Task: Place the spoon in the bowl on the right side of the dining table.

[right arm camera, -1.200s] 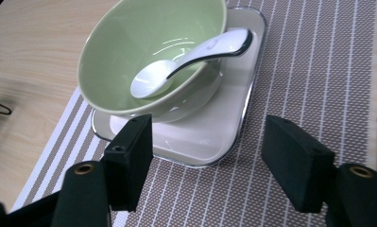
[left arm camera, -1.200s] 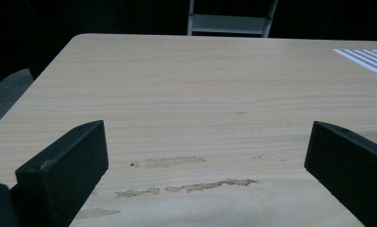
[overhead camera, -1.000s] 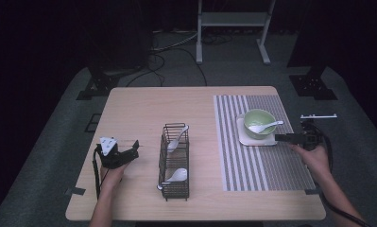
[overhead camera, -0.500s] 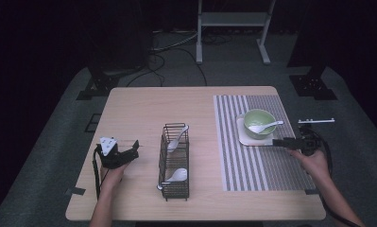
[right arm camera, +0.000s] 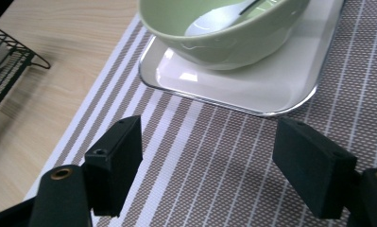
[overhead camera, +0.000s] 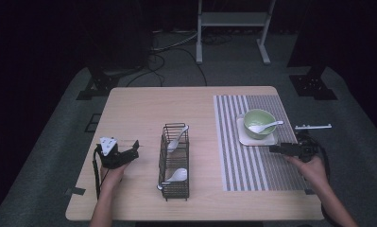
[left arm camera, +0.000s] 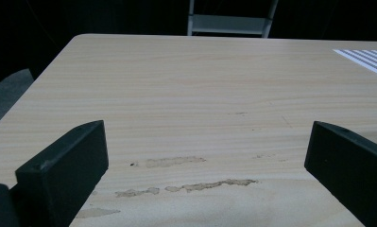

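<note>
A white spoon is seen lying in the green bowl, which stands on a small white tray on the striped mat near the bench's right edge. Compared with a second ago, the right gripper has been drawn back from the bowl toward the near edge, its fingers just opened wider and empty; a placed spoon is suggested. Two spoons remain in the wire rack. The left gripper rests wide open, holding nothing.
</note>
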`<state>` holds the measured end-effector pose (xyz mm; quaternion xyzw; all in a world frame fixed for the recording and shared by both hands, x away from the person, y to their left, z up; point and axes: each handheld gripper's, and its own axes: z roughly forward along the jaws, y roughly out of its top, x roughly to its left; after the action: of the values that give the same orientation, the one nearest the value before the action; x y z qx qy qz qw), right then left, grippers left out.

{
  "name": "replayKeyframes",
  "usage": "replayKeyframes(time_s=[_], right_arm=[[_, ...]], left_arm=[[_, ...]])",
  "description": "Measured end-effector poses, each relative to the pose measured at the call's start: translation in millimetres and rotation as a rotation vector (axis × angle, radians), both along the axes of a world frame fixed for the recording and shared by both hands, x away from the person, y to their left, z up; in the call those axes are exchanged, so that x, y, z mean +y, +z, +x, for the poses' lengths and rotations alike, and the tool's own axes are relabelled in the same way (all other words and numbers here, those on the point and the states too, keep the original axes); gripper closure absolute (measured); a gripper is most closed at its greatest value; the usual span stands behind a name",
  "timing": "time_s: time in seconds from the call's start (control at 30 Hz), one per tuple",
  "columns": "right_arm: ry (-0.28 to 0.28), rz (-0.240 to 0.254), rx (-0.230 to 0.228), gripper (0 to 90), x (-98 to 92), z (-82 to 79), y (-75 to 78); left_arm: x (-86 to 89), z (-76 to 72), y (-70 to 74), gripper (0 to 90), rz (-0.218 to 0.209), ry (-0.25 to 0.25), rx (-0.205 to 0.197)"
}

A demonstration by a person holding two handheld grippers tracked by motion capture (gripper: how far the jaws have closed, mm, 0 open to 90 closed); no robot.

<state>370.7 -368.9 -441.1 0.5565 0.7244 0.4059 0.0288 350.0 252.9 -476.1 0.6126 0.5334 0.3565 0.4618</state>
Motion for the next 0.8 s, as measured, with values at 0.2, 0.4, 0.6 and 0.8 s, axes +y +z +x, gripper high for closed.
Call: replayKeyframes(time_s=[0.2, 0.4, 0.6, 0.8], right_arm=[[0.029, 0.012, -0.015, 23.8, 5.4, -8.3, 2.6], [0.054, 0.024, -0.030, 23.7, 11.4, -16.3, 4.9], [0.079, 0.011, -0.044, 23.7, 19.4, -22.6, 7.5], [0.097, 0.022, -0.058, 23.7, 26.3, -28.2, 7.8]], left_arm=[[0.1, 0.0, 0.0, 0.0, -0.001, 0.000, 0.001], [0.1, 0.0, 0.0, 0.0, 0.000, 0.000, 0.000], [0.1, -0.1, 0.0, 0.0, -0.001, 0.001, 0.001], [0.5, -0.1, 0.0, 0.0, -0.004, 0.000, -0.001]])
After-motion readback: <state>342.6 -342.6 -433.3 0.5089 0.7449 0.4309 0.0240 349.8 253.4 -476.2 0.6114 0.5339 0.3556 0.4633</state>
